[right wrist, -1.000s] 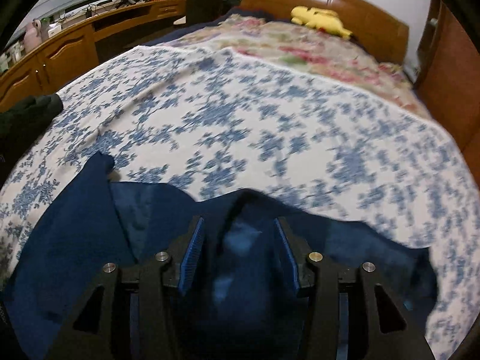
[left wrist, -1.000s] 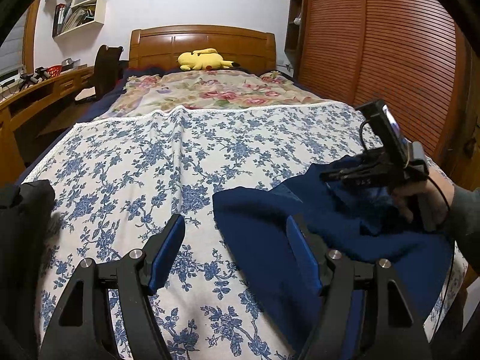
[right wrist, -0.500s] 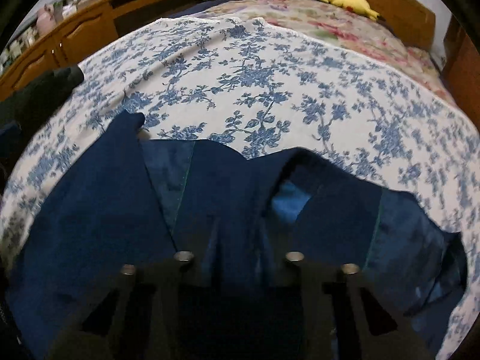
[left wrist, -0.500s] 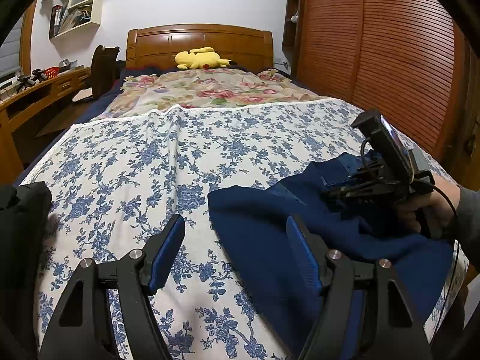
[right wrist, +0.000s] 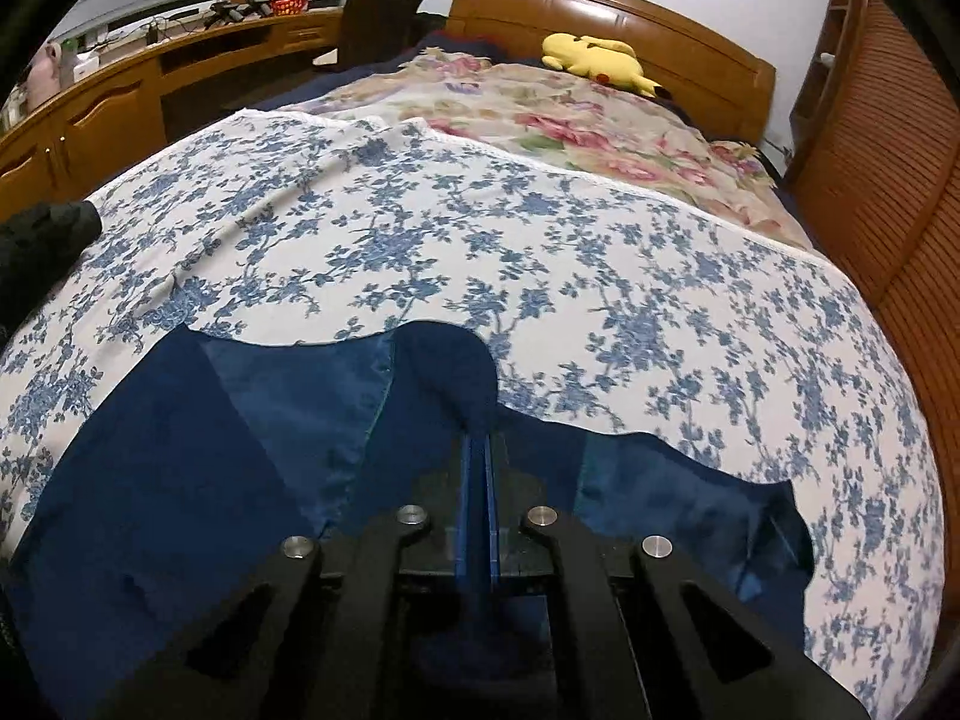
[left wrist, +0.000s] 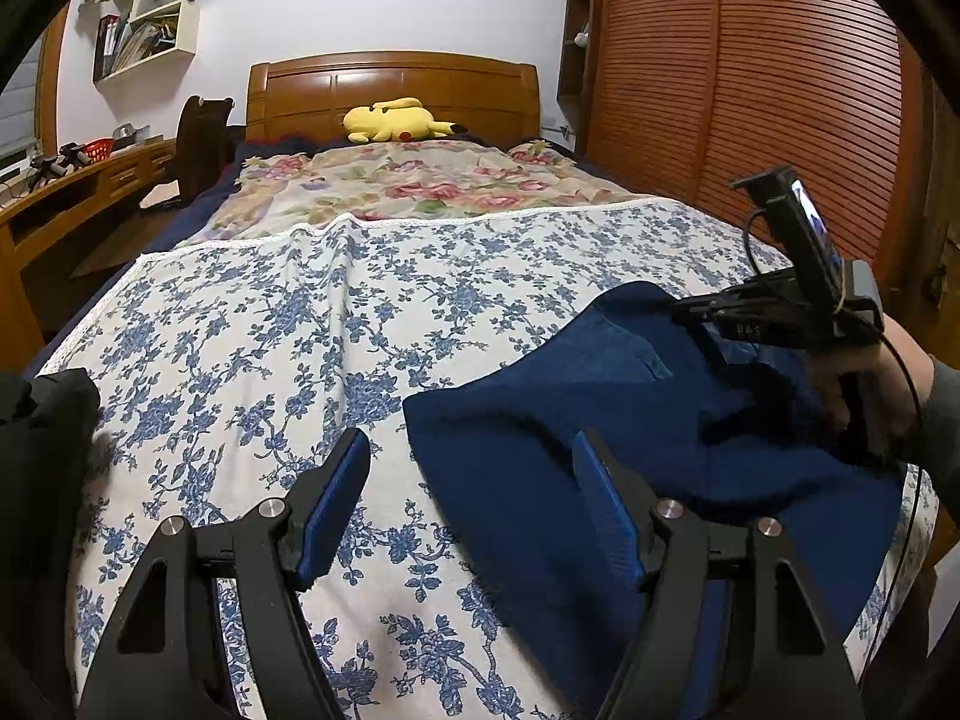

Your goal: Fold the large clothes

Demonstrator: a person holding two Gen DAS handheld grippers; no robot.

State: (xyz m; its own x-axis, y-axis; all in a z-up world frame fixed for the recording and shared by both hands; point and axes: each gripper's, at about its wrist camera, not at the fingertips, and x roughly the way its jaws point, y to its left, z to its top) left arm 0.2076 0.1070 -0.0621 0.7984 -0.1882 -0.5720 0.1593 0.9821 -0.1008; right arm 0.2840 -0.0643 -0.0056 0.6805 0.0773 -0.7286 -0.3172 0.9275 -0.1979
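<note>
Pinched tight in right gripper (right wrist: 477, 450): navy garment (right wrist: 180, 468); left gripper (left wrist: 474, 504) spread beside it; next, probably lifting.

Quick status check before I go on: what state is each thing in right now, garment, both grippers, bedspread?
Navy garment: crumpled at the near end of the bed, unfolded, one ridge pinched up.
Right gripper: has just been closing, now shut on a fold of the navy garment.
Left gripper: open, empty, one finger above the garment's edge.
Blue floral bedspread: spread flat, slightly creased.
Black garment: heaped at the bed's left edge.
</note>
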